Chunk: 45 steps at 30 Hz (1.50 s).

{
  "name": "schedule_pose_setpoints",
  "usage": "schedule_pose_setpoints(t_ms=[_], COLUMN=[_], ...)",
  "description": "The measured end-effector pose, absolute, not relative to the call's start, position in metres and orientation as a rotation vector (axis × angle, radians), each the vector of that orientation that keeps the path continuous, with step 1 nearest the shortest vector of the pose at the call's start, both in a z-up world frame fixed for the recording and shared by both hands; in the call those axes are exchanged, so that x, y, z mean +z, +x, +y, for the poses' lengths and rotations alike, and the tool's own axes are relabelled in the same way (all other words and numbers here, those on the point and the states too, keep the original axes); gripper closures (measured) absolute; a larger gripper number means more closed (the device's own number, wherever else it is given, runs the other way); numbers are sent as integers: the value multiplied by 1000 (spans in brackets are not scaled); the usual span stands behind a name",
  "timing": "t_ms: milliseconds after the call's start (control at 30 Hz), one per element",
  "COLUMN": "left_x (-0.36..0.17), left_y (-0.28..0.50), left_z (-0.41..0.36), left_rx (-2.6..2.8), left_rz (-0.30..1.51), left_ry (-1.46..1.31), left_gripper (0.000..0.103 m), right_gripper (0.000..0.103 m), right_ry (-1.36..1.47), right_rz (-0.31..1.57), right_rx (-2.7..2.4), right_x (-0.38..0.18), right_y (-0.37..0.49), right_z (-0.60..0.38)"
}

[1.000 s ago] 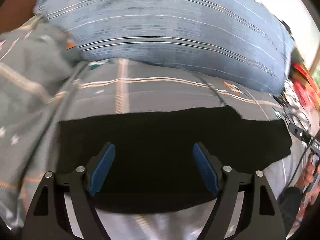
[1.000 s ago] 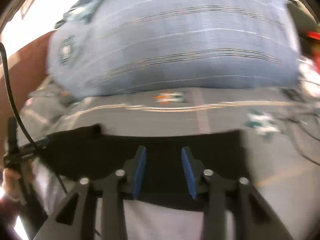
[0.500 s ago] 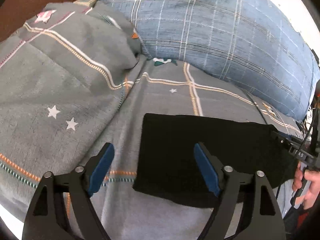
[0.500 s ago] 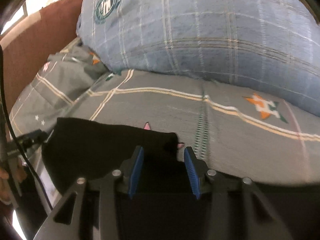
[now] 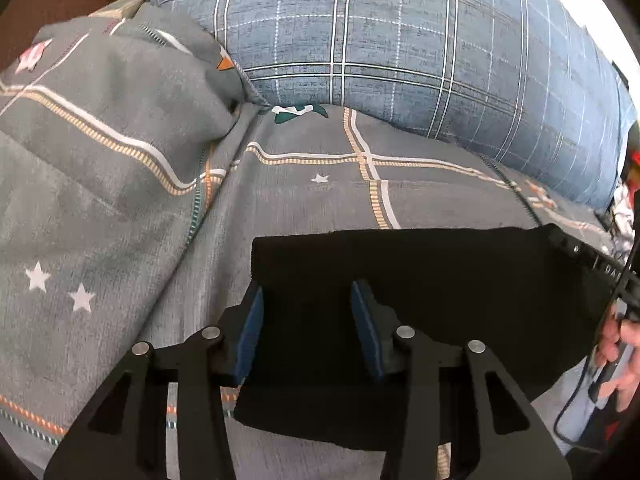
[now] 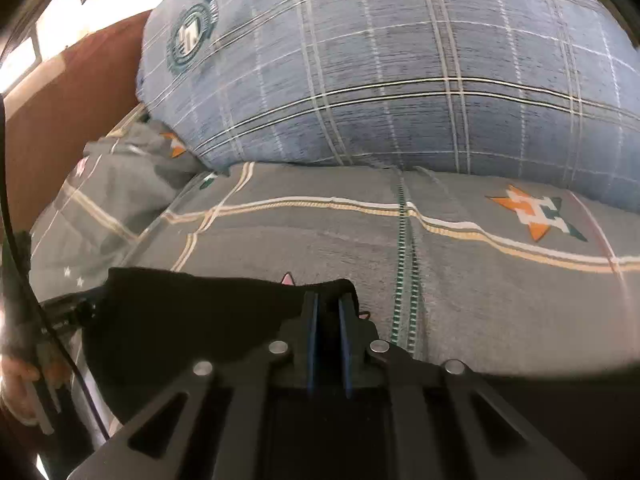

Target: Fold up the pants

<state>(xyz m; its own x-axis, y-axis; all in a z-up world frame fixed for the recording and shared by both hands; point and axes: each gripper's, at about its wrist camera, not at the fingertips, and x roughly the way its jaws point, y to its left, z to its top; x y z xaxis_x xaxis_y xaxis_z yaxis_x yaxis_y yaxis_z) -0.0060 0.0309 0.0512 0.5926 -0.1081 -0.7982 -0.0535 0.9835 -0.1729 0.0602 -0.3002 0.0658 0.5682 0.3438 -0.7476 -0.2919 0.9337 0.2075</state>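
Note:
Black pants [image 5: 440,292] lie as a flat folded rectangle on the grey patterned bedspread [image 5: 312,200]. My left gripper [image 5: 308,320] is over the pants' left end, its blue pads partly closed with a clear gap between them, straddling the cloth. In the right wrist view the pants [image 6: 192,320] stretch to the left. My right gripper [image 6: 328,312] is shut on their right corner, the black cloth pinched between the blue pads.
A big blue plaid pillow [image 5: 400,40] lies behind the pants, and it also fills the top of the right wrist view [image 6: 400,72]. A bunched grey blanket [image 5: 100,120] rises at left. A brown headboard [image 6: 60,120] stands far left. A hand [image 5: 620,344] holds the other gripper's handle.
Both grippers swung to the ends of the pants. The right gripper closed on the right corner. The left gripper's fingers narrowed and moved over the left end.

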Motion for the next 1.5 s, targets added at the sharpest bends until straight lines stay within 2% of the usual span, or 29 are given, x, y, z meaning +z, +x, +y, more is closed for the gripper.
schedule_pose_setpoints(t_ms=[333, 400, 500, 567, 667, 767, 867, 1267, 1400, 1500], left_x=[42, 42, 47, 51, 62, 72, 78, 68, 57, 44], left_y=[-8, -12, -17, -20, -26, -33, -38, -40, -37, -32], left_z=[44, 44, 45, 47, 49, 48, 46, 27, 14, 6], left_rx=[4, 10, 41, 47, 51, 38, 16, -38, -45, -40], left_rz=[924, 913, 895, 872, 811, 754, 721, 774, 820, 879], left_ry=[-229, -238, -229, -224, -220, -217, -226, -229, -184, -165], left_gripper=[61, 60, 49, 47, 36, 32, 27, 27, 27, 27], right_gripper=[93, 88, 85, 85, 82, 72, 72, 71, 64, 63], right_ry=[19, 33, 55, 58, 48, 75, 80, 49, 45, 24], right_rz=[884, 893, 893, 878, 847, 838, 843, 886, 879, 895], right_rx=[307, 309, 309, 301, 296, 311, 324, 347, 349, 336], right_x=[52, 53, 61, 71, 83, 90, 90, 72, 70, 63], right_y=[60, 60, 57, 48, 31, 16, 5, -10, -12, -10], right_z=[-294, -296, -298, -300, -302, -302, -298, -268, -264, -260])
